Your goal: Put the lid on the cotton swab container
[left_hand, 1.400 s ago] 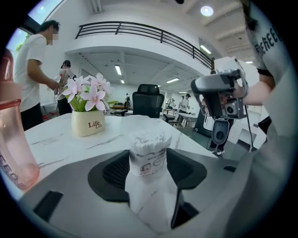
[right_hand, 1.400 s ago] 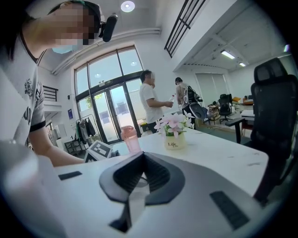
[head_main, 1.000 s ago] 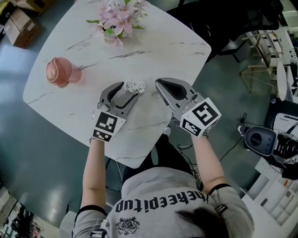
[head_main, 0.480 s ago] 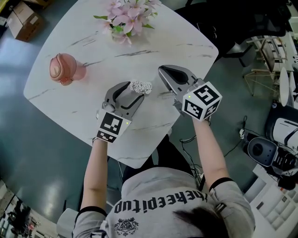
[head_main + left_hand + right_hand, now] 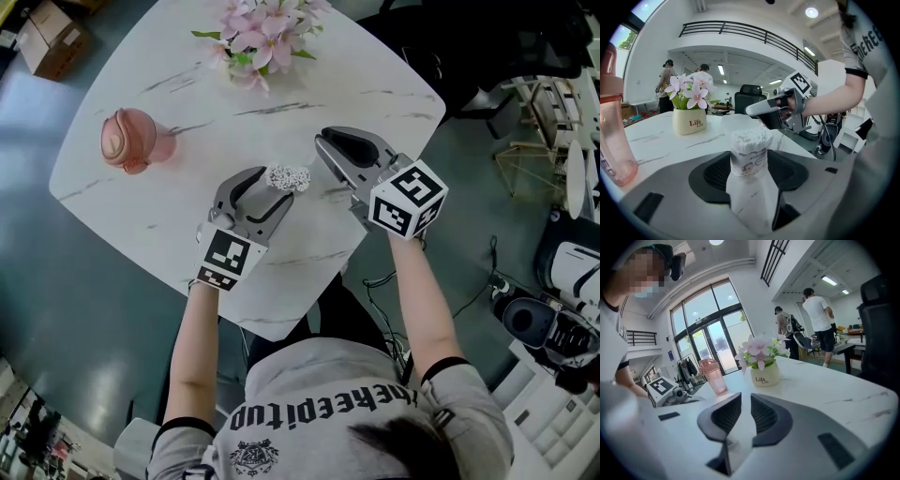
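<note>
The left tongs (image 5: 268, 186) clamp the cotton swab container (image 5: 289, 176), a clear tube packed with fluffy white tips. It is held above the marbled white bench (image 5: 309, 84), on the person's side of the cream flower pot (image 5: 689, 123). The right tongs (image 5: 745, 416) are nearly closed, their ridged dark pads pinching a thin see-through lid (image 5: 736, 123).

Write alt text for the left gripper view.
The left gripper clamps a clear plastic container of white cotton swabs upright. Just beyond it the right gripper holds a clear lid; a cream pot of pink flowers stands on the white marble table.
</note>
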The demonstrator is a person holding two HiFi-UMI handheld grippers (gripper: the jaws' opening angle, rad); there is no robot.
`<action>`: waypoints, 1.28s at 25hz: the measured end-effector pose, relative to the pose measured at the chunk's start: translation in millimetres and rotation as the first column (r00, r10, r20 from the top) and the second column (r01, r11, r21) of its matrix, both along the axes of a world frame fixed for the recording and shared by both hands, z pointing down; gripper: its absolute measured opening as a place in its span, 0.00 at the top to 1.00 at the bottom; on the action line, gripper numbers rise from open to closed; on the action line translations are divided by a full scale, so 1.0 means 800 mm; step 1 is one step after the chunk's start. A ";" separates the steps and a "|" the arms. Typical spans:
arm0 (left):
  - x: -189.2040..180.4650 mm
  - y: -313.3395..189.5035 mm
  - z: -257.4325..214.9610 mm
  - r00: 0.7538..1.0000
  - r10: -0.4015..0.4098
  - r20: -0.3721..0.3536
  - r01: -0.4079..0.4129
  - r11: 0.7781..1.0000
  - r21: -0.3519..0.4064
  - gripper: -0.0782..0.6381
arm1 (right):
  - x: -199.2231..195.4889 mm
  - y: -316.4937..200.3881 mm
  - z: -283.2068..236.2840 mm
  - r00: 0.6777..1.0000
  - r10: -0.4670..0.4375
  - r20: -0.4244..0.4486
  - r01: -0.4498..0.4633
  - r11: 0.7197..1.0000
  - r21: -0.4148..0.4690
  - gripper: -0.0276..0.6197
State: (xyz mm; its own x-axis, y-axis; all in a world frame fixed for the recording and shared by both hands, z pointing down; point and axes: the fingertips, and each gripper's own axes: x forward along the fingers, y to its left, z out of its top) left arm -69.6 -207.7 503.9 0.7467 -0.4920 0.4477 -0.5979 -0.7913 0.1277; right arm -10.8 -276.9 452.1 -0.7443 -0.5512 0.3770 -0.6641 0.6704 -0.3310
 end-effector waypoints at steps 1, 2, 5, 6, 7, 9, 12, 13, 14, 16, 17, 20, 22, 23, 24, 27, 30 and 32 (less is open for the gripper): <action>0.000 0.000 0.000 1.000 0.000 0.000 0.000 1.000 0.000 0.53 | 0.002 -0.003 -0.002 1.000 0.009 0.019 -0.009 1.000 -0.003 0.86; 0.000 0.000 0.000 1.000 0.001 -0.001 -0.001 1.000 -0.001 0.53 | 0.005 -0.007 -0.005 0.999 0.026 0.036 -0.026 1.000 -0.007 0.86; 0.000 0.000 0.000 1.000 0.001 -0.001 -0.001 1.000 -0.001 0.53 | 0.013 -0.020 0.002 0.998 0.065 0.024 -0.064 0.998 -0.019 0.87; 0.000 0.000 0.000 1.000 0.001 -0.001 -0.001 1.000 -0.001 0.53 | 0.012 -0.021 0.008 0.998 0.057 0.002 -0.057 0.998 -0.028 0.88; 0.000 0.000 0.000 1.000 0.001 -0.001 -0.001 1.000 -0.002 0.53 | 0.009 -0.021 0.015 0.999 0.041 -0.018 -0.042 0.998 -0.037 0.90; 0.000 0.000 0.000 1.000 0.000 -0.001 0.000 1.000 -0.003 0.53 | 0.002 -0.019 0.023 0.999 0.007 -0.042 -0.009 0.999 -0.047 0.91; 0.000 0.000 0.000 1.000 0.000 -0.002 0.000 1.000 -0.005 0.53 | -0.002 -0.015 0.021 0.999 -0.014 -0.045 0.012 0.999 -0.042 0.94; 0.000 -0.001 0.000 1.000 -0.001 -0.002 0.001 1.000 -0.006 0.53 | -0.002 -0.013 0.019 0.999 -0.022 -0.040 0.020 0.999 -0.041 0.94; 0.000 -0.001 0.000 1.000 -0.002 -0.003 0.002 1.000 -0.008 0.53 | -0.003 -0.011 0.017 0.999 -0.033 -0.036 0.031 0.999 -0.039 0.94; -0.001 -0.002 0.000 1.000 -0.004 -0.004 0.004 1.000 -0.010 0.53 | -0.005 -0.006 0.012 0.998 -0.057 -0.032 0.056 0.998 -0.034 0.94; -0.001 -0.002 0.000 1.000 -0.005 -0.005 0.004 1.000 -0.011 0.53 | -0.006 -0.004 0.010 0.997 -0.065 -0.030 0.064 0.997 -0.031 0.94; -0.001 -0.002 0.000 1.000 -0.005 -0.003 0.005 1.000 -0.012 0.53 | 0.001 -0.012 0.010 0.999 -0.024 -0.041 0.023 0.999 -0.028 0.94; -0.001 -0.001 0.000 1.000 -0.005 -0.003 0.005 1.000 -0.011 0.53 | 0.006 -0.024 0.018 0.998 0.014 -0.068 -0.017 0.999 -0.033 0.94; -0.001 -0.001 0.000 1.000 -0.005 -0.003 0.005 1.000 -0.011 0.53 | 0.005 -0.029 0.023 0.997 0.012 -0.078 -0.015 0.999 -0.041 0.94; -0.001 -0.001 0.000 1.000 -0.006 -0.003 0.006 1.000 -0.011 0.53 | 0.002 -0.032 0.029 0.997 -0.005 -0.083 0.000 0.999 -0.053 0.94; 0.000 -0.001 0.001 1.000 -0.007 -0.007 0.006 1.000 -0.016 0.53 | -0.014 -0.031 0.040 0.995 -0.068 -0.075 0.062 0.995 -0.083 0.94; 0.000 -0.002 0.000 1.000 -0.008 -0.012 0.007 1.000 -0.023 0.53 | -0.019 -0.028 0.035 0.996 -0.089 -0.021 0.087 0.992 -0.094 0.94; -0.001 -0.003 0.000 1.000 -0.008 -0.012 0.008 1.000 -0.025 0.53 | -0.020 -0.025 0.029 0.995 -0.100 0.008 0.100 0.991 -0.091 0.94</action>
State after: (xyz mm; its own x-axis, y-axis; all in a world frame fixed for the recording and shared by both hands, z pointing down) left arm -70.3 -210.1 503.7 0.7482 -0.4867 0.4509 -0.6025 -0.7829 0.1548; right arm -26.6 -296.6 475.0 -0.7955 -0.4376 0.4192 -0.5939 0.7005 -0.3958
